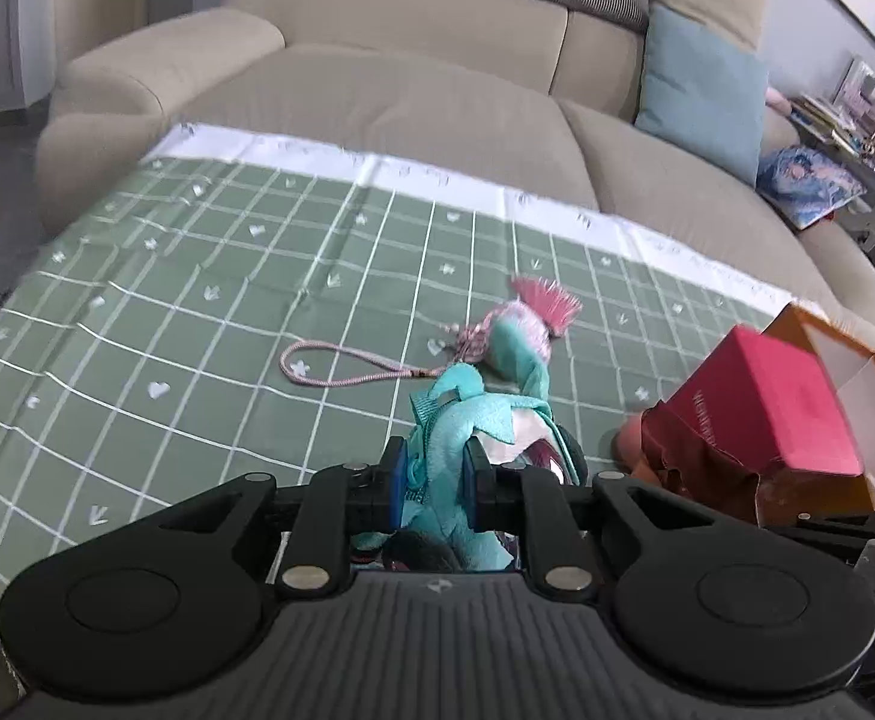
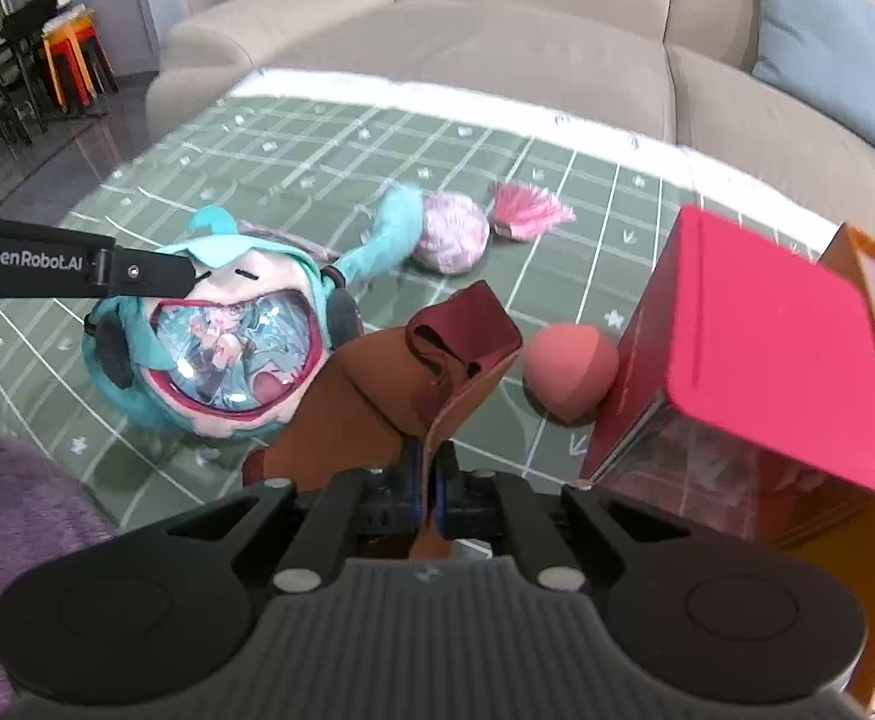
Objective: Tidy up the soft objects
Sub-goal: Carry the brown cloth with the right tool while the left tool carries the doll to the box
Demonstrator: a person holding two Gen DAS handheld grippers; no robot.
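Clamping the teal plush doll (image 2: 209, 324) by its hair just above the green checked worktop (image 1: 167, 312), left gripper (image 1: 434, 480) closed on it. Pinching the brown leather pouch (image 2: 389, 396) between the closed pads of the right gripper (image 2: 431, 486), beside a pink sponge ball (image 2: 569, 366) touching a red box (image 2: 755, 348). Lying farther back, a pink tasselled sachet (image 2: 455, 231).

You see a teal plush (image 2: 209, 324) with a printed face, a green cloth (image 1: 197, 276) gridded white, a pink-tasselled pouch (image 2: 455, 231), a red box (image 2: 755, 354) and a beige sofa (image 1: 407, 48).
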